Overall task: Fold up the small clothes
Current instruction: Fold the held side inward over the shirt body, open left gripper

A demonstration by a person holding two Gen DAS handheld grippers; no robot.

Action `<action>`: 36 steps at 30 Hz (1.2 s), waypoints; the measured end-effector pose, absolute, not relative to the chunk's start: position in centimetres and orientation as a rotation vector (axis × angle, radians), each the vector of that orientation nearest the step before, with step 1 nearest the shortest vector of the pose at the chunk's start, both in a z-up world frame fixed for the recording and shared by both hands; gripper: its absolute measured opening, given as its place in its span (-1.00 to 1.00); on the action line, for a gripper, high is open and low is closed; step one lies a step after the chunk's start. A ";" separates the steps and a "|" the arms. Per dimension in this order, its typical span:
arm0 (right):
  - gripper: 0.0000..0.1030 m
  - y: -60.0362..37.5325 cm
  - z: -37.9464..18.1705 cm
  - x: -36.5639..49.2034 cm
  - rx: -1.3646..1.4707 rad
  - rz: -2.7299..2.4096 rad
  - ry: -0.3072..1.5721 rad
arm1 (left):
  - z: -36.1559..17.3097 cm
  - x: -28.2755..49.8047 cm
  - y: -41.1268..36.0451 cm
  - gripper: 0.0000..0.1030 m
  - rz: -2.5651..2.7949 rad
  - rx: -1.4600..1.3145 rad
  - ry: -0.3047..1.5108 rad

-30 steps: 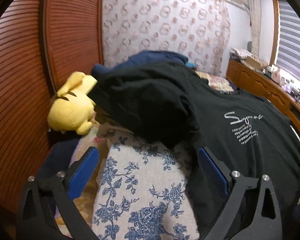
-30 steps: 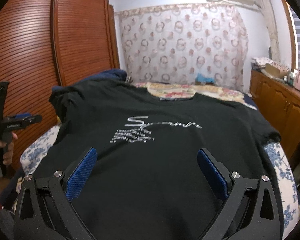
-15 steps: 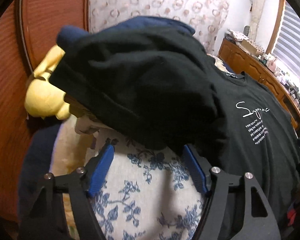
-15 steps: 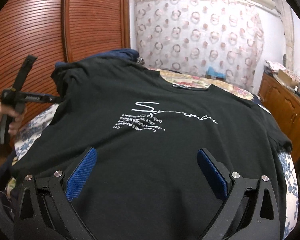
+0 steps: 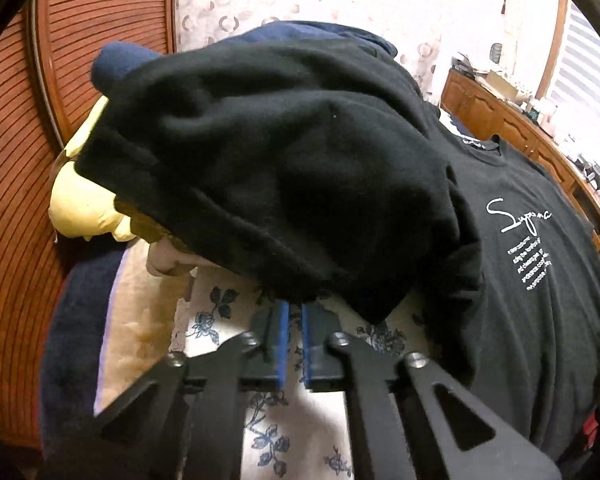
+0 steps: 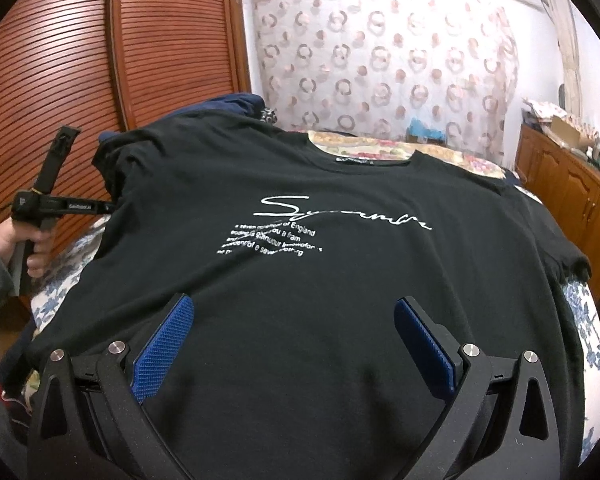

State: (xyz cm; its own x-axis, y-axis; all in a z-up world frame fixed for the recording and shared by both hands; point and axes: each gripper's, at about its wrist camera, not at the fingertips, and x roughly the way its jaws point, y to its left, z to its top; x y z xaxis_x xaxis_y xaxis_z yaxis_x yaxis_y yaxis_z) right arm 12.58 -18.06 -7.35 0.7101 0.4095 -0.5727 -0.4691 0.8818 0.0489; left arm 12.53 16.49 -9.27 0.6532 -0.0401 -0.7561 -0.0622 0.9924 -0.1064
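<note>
A black T-shirt (image 6: 340, 280) with white script print lies spread face up on the bed. In the left wrist view its left sleeve (image 5: 280, 160) bulges up over a pile. My left gripper (image 5: 294, 312) is shut at that sleeve's hem; the hem drapes over the fingertips and hides them. The right wrist view shows this left gripper (image 6: 114, 206) at the shirt's left edge, held by a person's hand (image 6: 36, 252). My right gripper (image 6: 294, 344) hovers open over the shirt's lower body, with only flat fabric under its blue pads (image 6: 164, 344).
A yellow plush toy (image 5: 84, 208) and a navy garment (image 5: 116, 60) lie under and behind the sleeve. The blue floral bedsheet (image 5: 300, 432) shows at the near edge. Louvred wooden doors (image 6: 80, 60) stand at the left, wooden cabinets (image 6: 572, 184) at the right.
The left gripper went forward and down to the sleeve hem, and its jaws went from wide open to shut. The right gripper edged slightly closer over the shirt.
</note>
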 end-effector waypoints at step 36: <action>0.98 -18.6 -7.2 12.3 -0.059 0.485 0.619 | 1.1 13.9 2.5 0.16 -0.266 0.112 0.710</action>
